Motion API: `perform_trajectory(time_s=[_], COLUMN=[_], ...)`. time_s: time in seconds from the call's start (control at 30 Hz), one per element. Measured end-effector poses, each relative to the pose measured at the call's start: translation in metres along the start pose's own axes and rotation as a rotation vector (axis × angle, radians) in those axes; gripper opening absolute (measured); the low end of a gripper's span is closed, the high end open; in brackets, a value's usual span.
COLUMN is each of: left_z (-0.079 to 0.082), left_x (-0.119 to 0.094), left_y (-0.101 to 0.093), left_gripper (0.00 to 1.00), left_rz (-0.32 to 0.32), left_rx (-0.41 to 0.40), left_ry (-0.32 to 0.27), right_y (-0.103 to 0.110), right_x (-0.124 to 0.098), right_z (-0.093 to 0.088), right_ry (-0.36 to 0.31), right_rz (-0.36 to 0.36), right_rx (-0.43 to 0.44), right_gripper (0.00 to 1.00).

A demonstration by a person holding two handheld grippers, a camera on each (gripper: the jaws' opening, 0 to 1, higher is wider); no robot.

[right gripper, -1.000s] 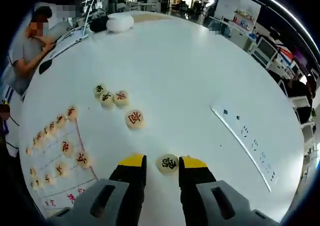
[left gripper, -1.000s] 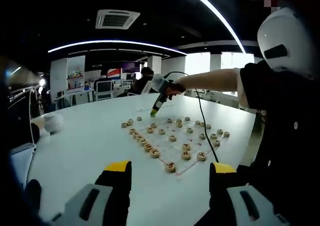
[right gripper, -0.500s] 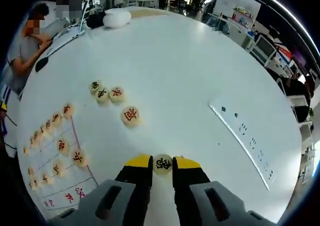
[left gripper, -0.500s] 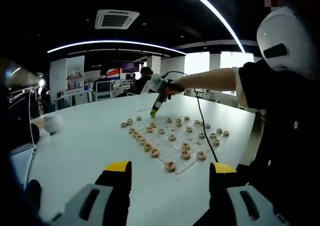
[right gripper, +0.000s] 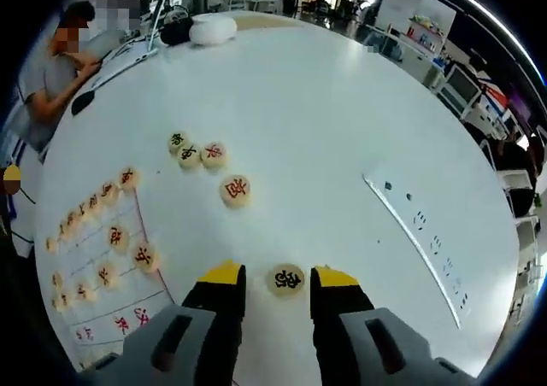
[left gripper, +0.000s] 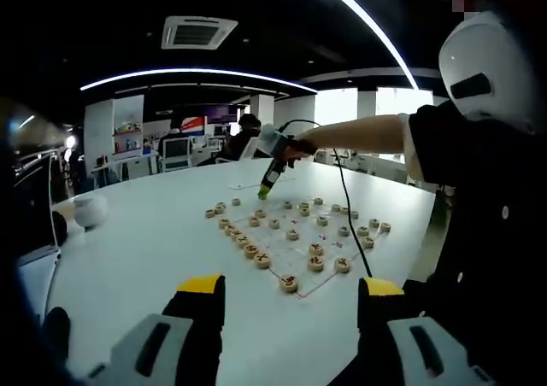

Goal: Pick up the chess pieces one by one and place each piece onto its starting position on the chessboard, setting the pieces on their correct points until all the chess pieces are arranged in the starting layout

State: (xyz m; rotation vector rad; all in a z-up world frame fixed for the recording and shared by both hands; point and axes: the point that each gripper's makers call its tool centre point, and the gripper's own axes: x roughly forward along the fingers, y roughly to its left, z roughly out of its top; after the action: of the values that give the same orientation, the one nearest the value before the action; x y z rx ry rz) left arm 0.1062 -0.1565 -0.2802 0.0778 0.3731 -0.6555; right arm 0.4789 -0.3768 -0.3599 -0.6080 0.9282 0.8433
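- The right gripper has its jaws spread with a pale round chess piece lying between the yellow tips; a gap shows on each side, so nothing is pinched yet.
- Risk, as I judge it: the piece sits flat on the smooth white table; if one tip meets it before the other, the disc could slide or spin out of the gap; closing too high on its edge could make it pop free.
- A second risk lies in the carry; the chessboard is to the left and already crowded with pieces along its near edge; a low pass could knock a seated one off its point.
- Loose pieces lie farther out: a red-marked one alone, and a trio beyond it; all well apart from the jaws, so they are safe for now.
- In the left gripper view the person's arm reaches out across the table, holding the right gripper tip-down at the far side of the board.
- The left gripper hangs near the table's close edge, jaws wide apart and holding nothing, well apart from the board.
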Motion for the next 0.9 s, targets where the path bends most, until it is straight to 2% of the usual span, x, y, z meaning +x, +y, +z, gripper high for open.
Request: perform_trajectory(time_s=[0.17, 0.33, 0.57, 0.73, 0.9], left_z=[0.0, 0.0, 0.001, 0.002, 0.005], left_x=[0.001, 0.001, 0.003, 0.008, 0.016], left_y=[-0.001, 0.0, 0.0, 0.0, -0.001], left_gripper=[0.63, 0.63, 0.63, 0.63, 0.63], left_rz=[-0.004, -0.001, -0.004, -0.016, -0.04], left_rx=[0.002, 0.001, 0.002, 0.006, 0.013], left_ry=[0.003, 0.004, 0.006, 0.006, 0.005], right_y=[0.0, 0.001, 0.0, -0.001, -0.003], right_x=[0.003, 0.003, -0.006, -0.041, -0.083], right_z=[-0.004, -0.008, -0.003, 0.002, -0.004], right_ry=[0.021, 0.033, 0.002, -0.068, -0.143], right_rz=[0.003, -0.001, -0.001, -0.013, -0.022], right_rx=[0.013, 0.016, 0.013, 0.02, 0.024], right_gripper=[0.28, 0.19, 0.19, 0.19, 0.19])
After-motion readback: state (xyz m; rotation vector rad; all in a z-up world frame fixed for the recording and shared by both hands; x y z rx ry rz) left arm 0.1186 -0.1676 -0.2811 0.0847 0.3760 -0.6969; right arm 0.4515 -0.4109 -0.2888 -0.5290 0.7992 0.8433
